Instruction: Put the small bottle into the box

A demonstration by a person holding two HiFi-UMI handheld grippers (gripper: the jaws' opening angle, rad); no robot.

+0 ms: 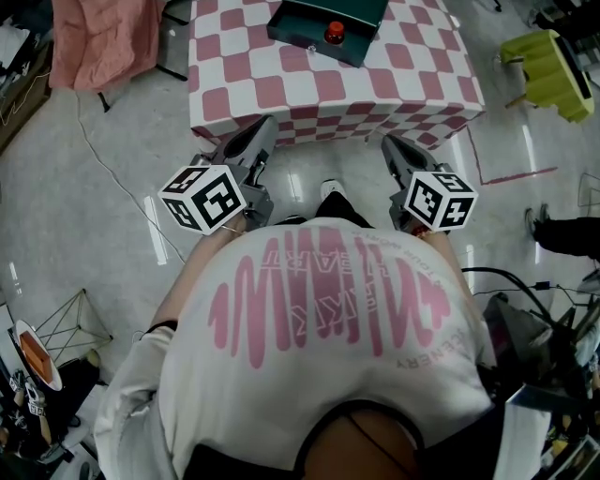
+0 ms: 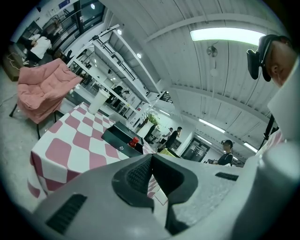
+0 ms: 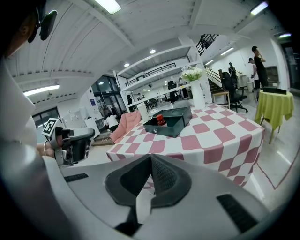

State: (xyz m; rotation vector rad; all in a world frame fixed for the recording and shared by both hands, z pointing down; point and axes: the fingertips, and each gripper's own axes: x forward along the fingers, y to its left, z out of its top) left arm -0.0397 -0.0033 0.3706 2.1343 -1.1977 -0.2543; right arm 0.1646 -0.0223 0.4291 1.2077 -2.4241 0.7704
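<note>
A small bottle with a red cap (image 1: 335,33) stands inside the dark open box (image 1: 300,28) on the checked table (image 1: 281,89); the bottle (image 3: 160,120) and box (image 3: 174,125) also show in the right gripper view, and the bottle (image 2: 134,141) in the box (image 2: 117,138) in the left gripper view. My left gripper (image 1: 265,127) and right gripper (image 1: 388,143) are held close to my body, short of the table's near edge, far from the box. Both are shut with nothing between their jaws (image 2: 151,161) (image 3: 150,161).
A pink cloth (image 1: 98,37) hangs over a chair at the far left. A yellow-green covered table (image 1: 548,70) stands at the right, with pink tape lines on the floor. A white vase of flowers (image 3: 196,89) stands at the table's far end. People stand in the background.
</note>
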